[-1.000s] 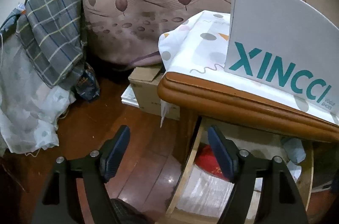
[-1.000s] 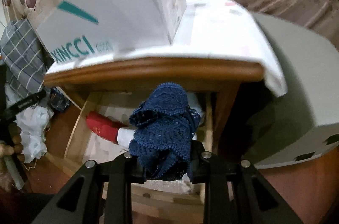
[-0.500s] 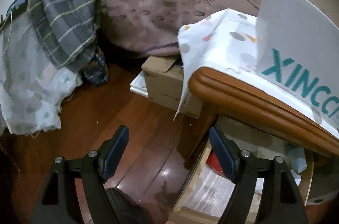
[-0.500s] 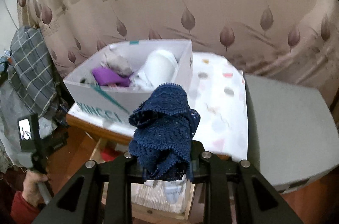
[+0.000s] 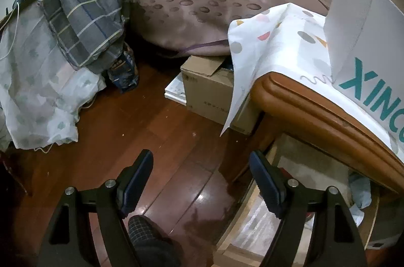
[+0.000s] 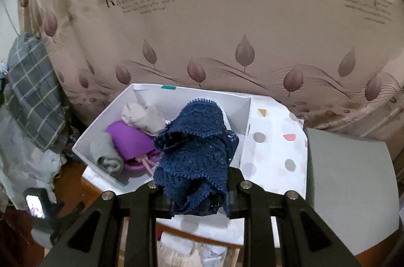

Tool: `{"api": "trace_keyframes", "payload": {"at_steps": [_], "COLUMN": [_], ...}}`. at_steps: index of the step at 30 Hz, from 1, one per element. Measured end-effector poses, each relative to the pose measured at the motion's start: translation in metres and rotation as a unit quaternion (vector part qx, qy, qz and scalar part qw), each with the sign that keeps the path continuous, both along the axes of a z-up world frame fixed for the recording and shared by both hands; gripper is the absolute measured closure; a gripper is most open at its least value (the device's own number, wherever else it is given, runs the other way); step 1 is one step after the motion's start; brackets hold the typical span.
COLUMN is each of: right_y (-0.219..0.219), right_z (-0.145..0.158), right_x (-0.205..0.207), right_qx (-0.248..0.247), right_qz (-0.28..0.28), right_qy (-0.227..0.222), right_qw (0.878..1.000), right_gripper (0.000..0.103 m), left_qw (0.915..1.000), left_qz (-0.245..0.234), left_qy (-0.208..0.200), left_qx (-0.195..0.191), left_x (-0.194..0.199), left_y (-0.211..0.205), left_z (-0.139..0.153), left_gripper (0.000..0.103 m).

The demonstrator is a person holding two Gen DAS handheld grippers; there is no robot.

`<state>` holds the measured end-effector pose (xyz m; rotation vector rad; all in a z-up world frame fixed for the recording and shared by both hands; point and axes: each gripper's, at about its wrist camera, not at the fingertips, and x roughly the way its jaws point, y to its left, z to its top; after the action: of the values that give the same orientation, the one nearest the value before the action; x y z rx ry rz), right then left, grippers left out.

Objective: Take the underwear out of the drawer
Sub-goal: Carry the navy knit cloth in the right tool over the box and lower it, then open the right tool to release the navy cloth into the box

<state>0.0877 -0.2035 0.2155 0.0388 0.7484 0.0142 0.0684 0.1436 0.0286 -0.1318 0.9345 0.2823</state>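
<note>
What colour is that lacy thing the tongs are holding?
Dark navy blue lace underwear, clamped in the right tongs; clearest in the right wrist view.

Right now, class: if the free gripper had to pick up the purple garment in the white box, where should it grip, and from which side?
Probably grip the purple garment on its raised rounded fold, coming from above: the white box walls block its sides.

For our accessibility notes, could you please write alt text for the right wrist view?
The right gripper holds bunched navy lace underwear above a white box of folded clothes on a cloth-covered wooden cabinet, before a leaf-patterned curtain.
</note>
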Motion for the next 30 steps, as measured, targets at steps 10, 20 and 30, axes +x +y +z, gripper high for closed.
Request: {"api": "trace_keyframes", "payload": {"at_steps": [10, 20, 30], "right_y": [0.015, 0.016, 0.019], "right_z": [-0.052, -0.074, -0.05], "right_x": [0.062, 0.079, 0.066], "right_qx": [-0.035, -0.035, -0.052], "right_qz": [-0.017, -0.028, -0.029], "right_qy": [0.097, 0.12, 0.074], "right_qw": [0.995, 0.992, 0.995], "right_gripper": [0.075, 0.055, 0.037], "left_qw": [1.0, 0.9999, 0.9998], "left_qz": [0.002, -0.006, -0.009], "left_qy": [0.008, 0.013, 0.016], "left_qx": [0.0, 0.003, 0.002], "left_x": [0.002, 0.003, 0.006], "left_y": [0.005, 0.002, -0.001], "left_z": [-0.002, -0.003, -0.004], "left_gripper": [0.027, 0.027, 0.027]}}
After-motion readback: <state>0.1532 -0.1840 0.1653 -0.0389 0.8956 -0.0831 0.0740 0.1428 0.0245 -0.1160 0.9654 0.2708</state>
